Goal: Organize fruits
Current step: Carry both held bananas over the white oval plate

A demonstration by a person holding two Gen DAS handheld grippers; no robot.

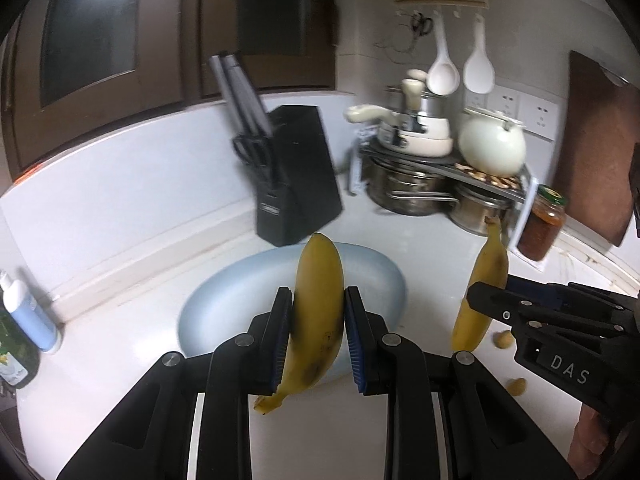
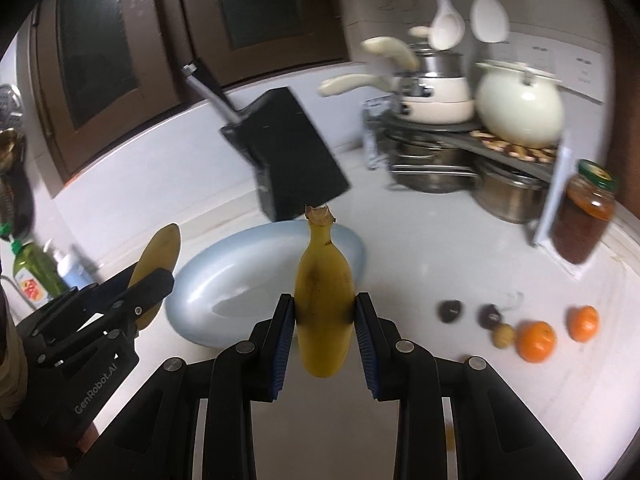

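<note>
Left wrist view: the left gripper (image 1: 318,334) is seen closed on a banana (image 1: 318,308), held lengthwise at frame centre, stem end toward the bottom. A pale blue plate (image 1: 224,308) is seen behind it on the white counter (image 1: 120,320). At right of frame, a second banana (image 1: 482,280) is held upright in the right gripper (image 1: 480,300), clamped on its lower half.

Right wrist view: the right gripper (image 2: 324,328) is closed on its banana (image 2: 324,304), stem toward the top. The plate (image 2: 224,288) is seen left of centre. Two oranges (image 2: 536,340), two dark fruits (image 2: 450,311) and a small tan fruit (image 2: 503,336) are noted at lower right. A black knife block (image 2: 288,152) is seen at upper centre.
</note>
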